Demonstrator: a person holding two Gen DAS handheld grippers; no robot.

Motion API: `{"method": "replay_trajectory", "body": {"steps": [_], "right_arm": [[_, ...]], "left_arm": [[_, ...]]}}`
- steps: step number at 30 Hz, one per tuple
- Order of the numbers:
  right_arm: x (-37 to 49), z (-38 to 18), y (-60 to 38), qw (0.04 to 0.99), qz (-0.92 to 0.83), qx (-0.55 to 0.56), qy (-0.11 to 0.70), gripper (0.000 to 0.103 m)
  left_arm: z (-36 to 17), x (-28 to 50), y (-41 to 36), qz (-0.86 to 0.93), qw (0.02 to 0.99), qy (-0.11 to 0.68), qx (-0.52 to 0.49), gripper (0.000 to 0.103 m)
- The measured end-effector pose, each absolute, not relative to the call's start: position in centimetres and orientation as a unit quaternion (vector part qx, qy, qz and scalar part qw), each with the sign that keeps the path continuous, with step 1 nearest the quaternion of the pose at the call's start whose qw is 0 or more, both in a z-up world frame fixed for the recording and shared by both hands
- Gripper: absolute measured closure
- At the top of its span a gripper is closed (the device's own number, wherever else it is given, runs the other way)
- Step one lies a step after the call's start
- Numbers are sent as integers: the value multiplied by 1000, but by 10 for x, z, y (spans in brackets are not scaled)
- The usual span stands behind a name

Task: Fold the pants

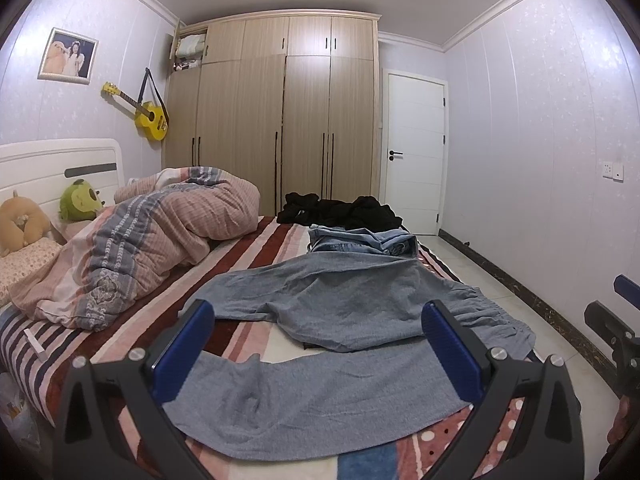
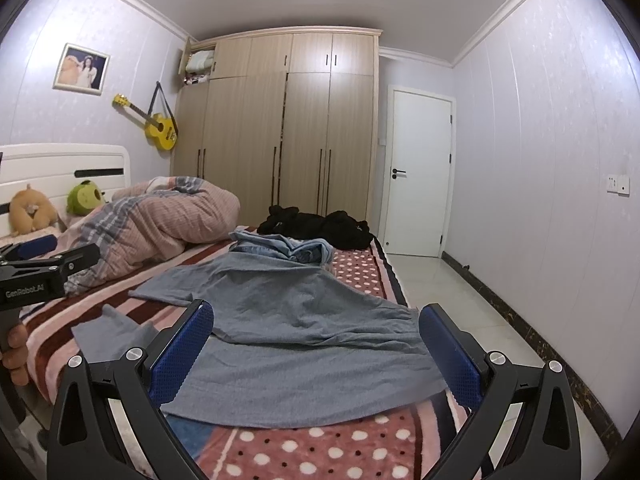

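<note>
Two grippers wide open, empty: left gripper (image 1: pixel 318 356) and right gripper (image 2: pixel 316 356) hover over grey pants (image 1: pixel 320 384) sprawled on the bed (image 2: pixel 320 452). Pinch near leg's cuff, nine o'clock.

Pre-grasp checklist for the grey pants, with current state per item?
1. Left claw open: ok.
2. Right claw open: ok.
3. Grey pants within view of both claws: ok.
4. Pants laid flat: not ok, legs splayed and wrinkled.
5. Pants clear of other clothes: not ok, far end touches the denim garment; black clothes lie beyond.
6. Waistband position: cannot tell for sure.
</note>
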State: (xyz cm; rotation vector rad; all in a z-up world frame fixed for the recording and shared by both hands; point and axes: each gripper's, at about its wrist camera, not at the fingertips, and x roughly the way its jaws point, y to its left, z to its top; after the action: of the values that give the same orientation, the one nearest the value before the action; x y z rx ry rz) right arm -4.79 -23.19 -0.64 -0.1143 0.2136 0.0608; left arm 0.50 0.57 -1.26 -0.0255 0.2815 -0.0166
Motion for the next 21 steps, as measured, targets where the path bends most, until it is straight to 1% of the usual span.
{"method": "replay_trajectory", "body": {"steps": [21], "right_arm": [[-50,-12,-233,992,27,-50,114,0]], "left_arm": [[-17,7,9,-11,989,145,-17,1]]}}
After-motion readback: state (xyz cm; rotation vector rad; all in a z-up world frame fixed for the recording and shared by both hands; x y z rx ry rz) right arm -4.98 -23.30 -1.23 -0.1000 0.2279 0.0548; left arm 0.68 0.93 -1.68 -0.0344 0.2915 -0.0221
